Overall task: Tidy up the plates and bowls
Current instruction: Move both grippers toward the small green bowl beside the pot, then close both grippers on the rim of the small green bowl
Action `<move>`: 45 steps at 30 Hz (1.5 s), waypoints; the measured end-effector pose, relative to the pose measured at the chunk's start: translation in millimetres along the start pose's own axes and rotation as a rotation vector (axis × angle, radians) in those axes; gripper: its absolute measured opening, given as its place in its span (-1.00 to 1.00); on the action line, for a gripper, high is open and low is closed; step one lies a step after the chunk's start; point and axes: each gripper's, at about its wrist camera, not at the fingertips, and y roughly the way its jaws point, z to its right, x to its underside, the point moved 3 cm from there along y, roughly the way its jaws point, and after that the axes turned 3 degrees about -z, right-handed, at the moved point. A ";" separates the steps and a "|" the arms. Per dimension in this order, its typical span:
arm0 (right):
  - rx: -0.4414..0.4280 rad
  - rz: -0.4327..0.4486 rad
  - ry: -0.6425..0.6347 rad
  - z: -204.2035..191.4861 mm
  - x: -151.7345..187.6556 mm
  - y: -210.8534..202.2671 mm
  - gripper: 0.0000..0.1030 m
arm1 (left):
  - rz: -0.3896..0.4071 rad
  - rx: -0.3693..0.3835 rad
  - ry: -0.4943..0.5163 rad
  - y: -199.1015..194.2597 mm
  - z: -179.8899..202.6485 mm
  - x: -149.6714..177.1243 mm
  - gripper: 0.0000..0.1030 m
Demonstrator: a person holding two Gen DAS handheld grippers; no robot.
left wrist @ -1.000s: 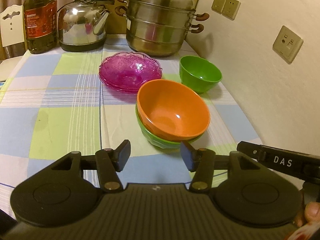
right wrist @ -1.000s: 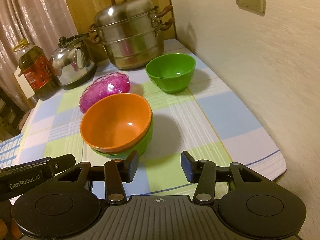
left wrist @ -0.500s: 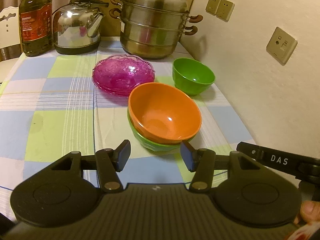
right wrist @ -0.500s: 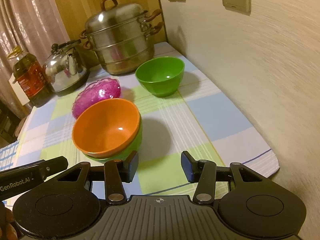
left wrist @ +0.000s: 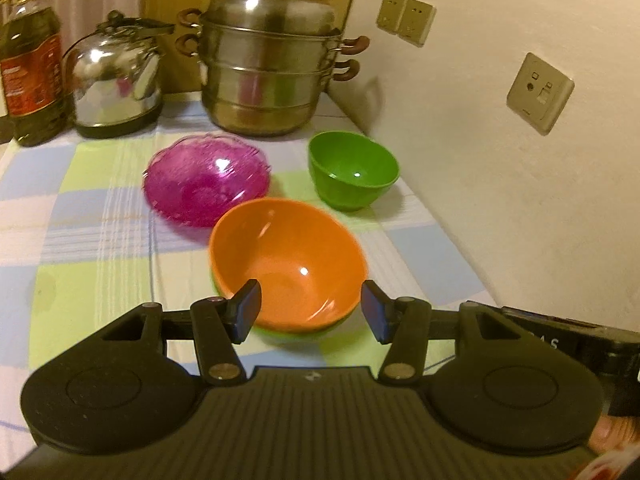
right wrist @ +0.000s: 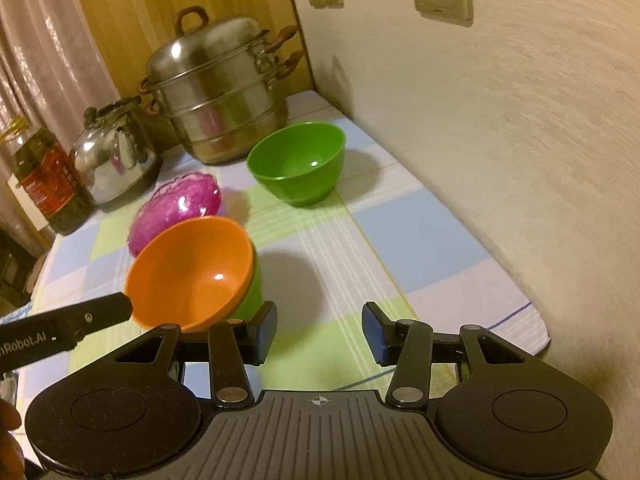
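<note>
An orange bowl (left wrist: 286,262) sits nested in a green bowl (left wrist: 296,330) on the checked tablecloth; the pair also shows in the right wrist view (right wrist: 192,272). A second green bowl (left wrist: 354,174) stands alone farther back near the wall, also in the right wrist view (right wrist: 298,164). Stacked pink glass plates (left wrist: 206,180) lie to the left, also in the right wrist view (right wrist: 176,208). My left gripper (left wrist: 310,310) is open and empty, just in front of the orange bowl. My right gripper (right wrist: 318,334) is open and empty, to the right of the nested bowls.
A steel steamer pot (left wrist: 268,60), a kettle (left wrist: 116,80) and an oil bottle (left wrist: 30,64) stand along the back. The wall (left wrist: 500,160) runs close on the right. The table's front edge (right wrist: 516,312) is near my right gripper.
Both grippers have moved back and tilted, so the bowls sit lower and nearer the fingers in view. Both stay open. The bowls and plates have not moved.
</note>
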 end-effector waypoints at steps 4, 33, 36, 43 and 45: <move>0.003 0.014 0.011 7.1 -12.3 2.1 -0.08 | 0.000 0.025 0.018 12.7 6.2 -19.6 -0.01; -0.032 -0.024 0.051 30.7 -154.3 144.4 -0.08 | -0.159 0.092 0.067 207.9 -0.1 -156.9 -0.22; -0.031 -0.045 0.068 33.6 -163.7 164.6 -0.08 | -0.186 0.090 0.059 228.0 -4.4 -159.0 -0.30; -0.049 -0.087 0.096 37.0 -175.1 202.3 -0.09 | -0.220 0.094 0.039 258.3 -11.5 -161.4 -0.51; -0.044 -0.099 0.095 36.3 -177.5 211.9 -0.09 | -0.225 0.094 0.044 261.3 -11.4 -162.5 -0.58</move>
